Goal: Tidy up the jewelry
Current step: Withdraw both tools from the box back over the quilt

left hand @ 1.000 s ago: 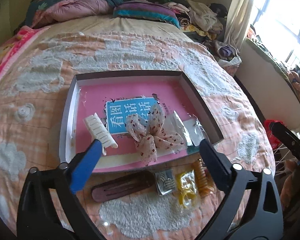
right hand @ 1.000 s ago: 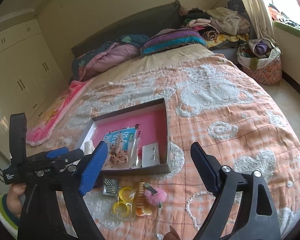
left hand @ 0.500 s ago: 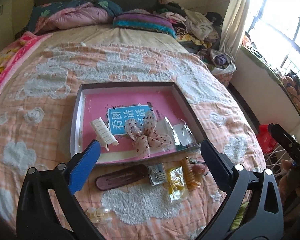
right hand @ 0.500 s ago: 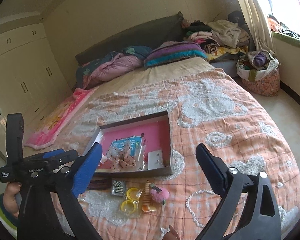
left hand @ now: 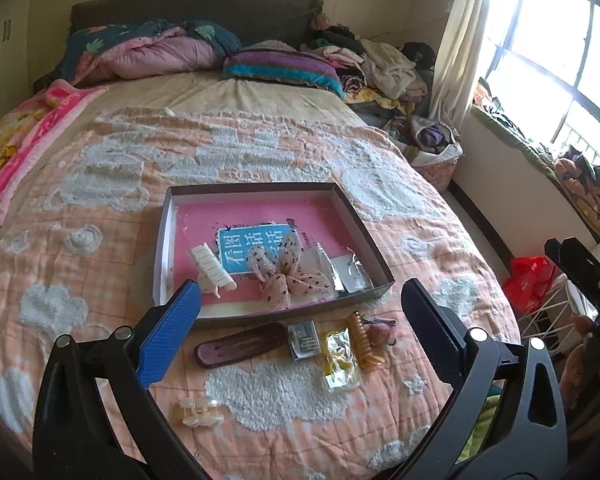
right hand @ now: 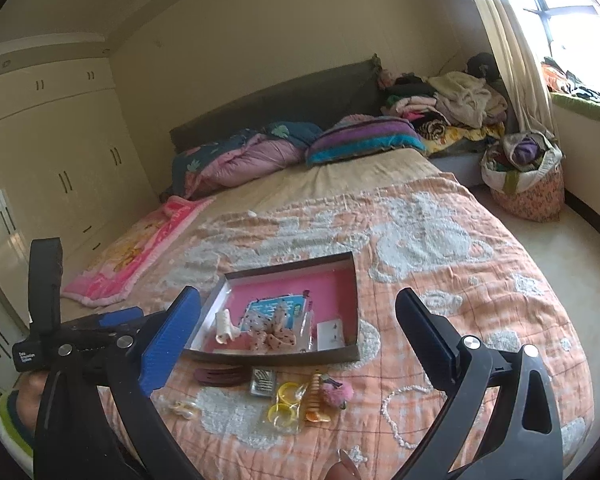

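Now that both grippers have drawn back and up from the bed, far more of the quilt shows than a second ago, which I take to mean nothing is being picked at present and the next piece is yet to be chosen. The left gripper (left hand: 300, 300) hangs with its jaws wide apart and empty, touching nothing; the right gripper (right hand: 298, 312) is the same, jaws spread and bare. Below them the shallow box (left hand: 374, 240) with its pink floor already holds a white hair claw (left hand: 212, 270), a spotted bow (left hand: 286, 274) and a carded pair of earrings (left hand: 350, 272). Still loose on the quilt just before the box lie a dark hair clip (left hand: 240, 346), yellow rings (right hand: 284, 404), an orange spiral tie (left hand: 364, 340), a pink pompom (right hand: 338, 394), a clear claw clip (left hand: 198, 412) and, off to the right, a pearl necklace (right hand: 404, 412).
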The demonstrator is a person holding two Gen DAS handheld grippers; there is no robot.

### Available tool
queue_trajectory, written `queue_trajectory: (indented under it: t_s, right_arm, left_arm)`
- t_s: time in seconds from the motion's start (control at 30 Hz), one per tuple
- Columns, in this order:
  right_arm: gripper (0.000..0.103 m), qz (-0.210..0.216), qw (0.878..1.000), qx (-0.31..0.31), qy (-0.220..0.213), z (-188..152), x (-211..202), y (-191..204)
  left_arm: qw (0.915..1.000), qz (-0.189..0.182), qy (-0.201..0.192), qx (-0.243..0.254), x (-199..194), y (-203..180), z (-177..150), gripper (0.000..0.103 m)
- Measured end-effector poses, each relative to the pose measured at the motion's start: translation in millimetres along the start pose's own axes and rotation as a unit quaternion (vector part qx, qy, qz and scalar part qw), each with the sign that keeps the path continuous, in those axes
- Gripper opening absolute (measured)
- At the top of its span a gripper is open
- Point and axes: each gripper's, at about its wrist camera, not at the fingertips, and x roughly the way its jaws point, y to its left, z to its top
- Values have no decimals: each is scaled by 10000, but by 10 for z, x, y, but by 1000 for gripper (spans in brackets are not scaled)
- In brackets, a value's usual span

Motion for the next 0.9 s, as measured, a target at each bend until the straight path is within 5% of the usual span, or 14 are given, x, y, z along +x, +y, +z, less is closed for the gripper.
queue_trajectory:
  t_s: [0.4,0.9]
  right_arm:
    - [97,171,9996,-224,9,-74,-136,159]
    - [97,225,9955,-505,765,-496,163,266]
  left_arm:
    - [9998,161,-126,-6,-214,39,-163,94]
    - [9976,650,250,22,-107,326,-566,94]
